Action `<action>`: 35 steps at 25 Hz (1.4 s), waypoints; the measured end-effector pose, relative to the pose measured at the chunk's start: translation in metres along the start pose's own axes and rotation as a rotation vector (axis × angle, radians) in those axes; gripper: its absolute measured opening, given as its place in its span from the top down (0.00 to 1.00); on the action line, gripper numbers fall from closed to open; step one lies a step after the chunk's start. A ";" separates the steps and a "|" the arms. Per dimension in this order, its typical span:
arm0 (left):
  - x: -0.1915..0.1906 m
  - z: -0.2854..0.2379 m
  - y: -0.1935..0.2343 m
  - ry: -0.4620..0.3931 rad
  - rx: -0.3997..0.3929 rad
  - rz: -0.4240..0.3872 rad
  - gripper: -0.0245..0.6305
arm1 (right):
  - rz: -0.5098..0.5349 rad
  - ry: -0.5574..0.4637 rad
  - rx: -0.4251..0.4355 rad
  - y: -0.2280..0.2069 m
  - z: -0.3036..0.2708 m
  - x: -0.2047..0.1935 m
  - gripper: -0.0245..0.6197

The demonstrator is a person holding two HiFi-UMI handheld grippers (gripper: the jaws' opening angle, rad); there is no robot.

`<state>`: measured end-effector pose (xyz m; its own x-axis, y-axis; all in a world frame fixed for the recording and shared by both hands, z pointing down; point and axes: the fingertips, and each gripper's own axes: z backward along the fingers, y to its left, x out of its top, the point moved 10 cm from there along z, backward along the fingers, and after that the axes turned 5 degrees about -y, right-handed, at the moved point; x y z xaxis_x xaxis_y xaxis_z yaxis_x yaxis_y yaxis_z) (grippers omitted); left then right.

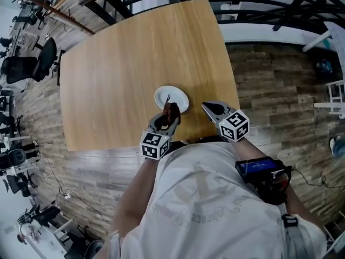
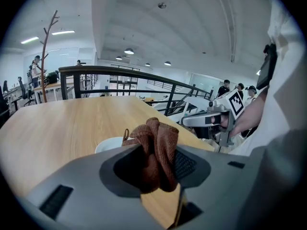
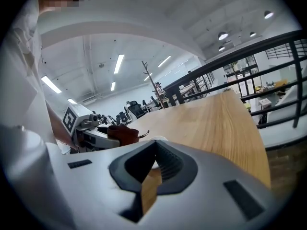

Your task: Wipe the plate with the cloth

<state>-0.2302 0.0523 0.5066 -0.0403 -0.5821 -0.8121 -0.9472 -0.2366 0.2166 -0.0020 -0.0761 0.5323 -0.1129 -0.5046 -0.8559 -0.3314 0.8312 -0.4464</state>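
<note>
Cloth [image 2: 158, 131] pinched in left tongs [image 2: 160, 155]; right tongs [image 3: 154, 143] closed, empty.

White round plate [image 1: 179, 97] lying flat; brown cloth [image 1: 172, 112] bunched (loop showing) at its near rim.

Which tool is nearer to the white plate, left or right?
Left. The left tool, shut on the brown cloth, is at the near rim of the plate; the right tool stands apart, to its right.

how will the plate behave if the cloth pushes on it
Likely to slide: the plate sits loose on the smooth table, and the right gripper is off it. It looks small and shallow, so probably light and rigid, unlikely to tip.
</note>
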 end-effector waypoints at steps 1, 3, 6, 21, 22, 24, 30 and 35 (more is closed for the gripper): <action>0.000 -0.004 0.002 0.010 -0.006 -0.011 0.70 | -0.005 0.001 0.002 0.000 -0.003 -0.002 0.94; 0.001 -0.012 0.005 0.029 -0.025 -0.039 0.70 | -0.013 0.005 0.003 0.002 -0.009 -0.007 0.94; 0.007 -0.028 0.008 0.057 -0.048 -0.082 0.70 | -0.023 0.011 -0.007 0.002 -0.013 -0.013 0.94; 0.025 -0.115 0.021 0.253 -0.168 -0.249 0.71 | -0.112 -0.047 -0.175 -0.010 0.000 -0.030 0.94; 0.024 -0.119 0.019 0.271 -0.172 -0.260 0.70 | -0.118 -0.052 -0.183 -0.011 0.003 -0.031 0.94; 0.021 -0.123 0.015 0.308 -0.180 -0.287 0.71 | -0.130 -0.059 -0.199 -0.013 0.008 -0.035 0.94; 0.009 -0.113 -0.001 0.399 -0.185 -0.357 0.71 | -0.150 -0.064 -0.211 -0.016 0.023 -0.044 0.94; 0.006 -0.093 -0.002 0.422 -0.148 -0.360 0.71 | -0.143 -0.063 -0.186 -0.019 0.017 -0.039 0.94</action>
<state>-0.1994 -0.0229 0.5518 0.4359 -0.6977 -0.5685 -0.8219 -0.5660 0.0644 0.0242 -0.0684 0.5698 0.0045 -0.5936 -0.8047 -0.5073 0.6921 -0.5134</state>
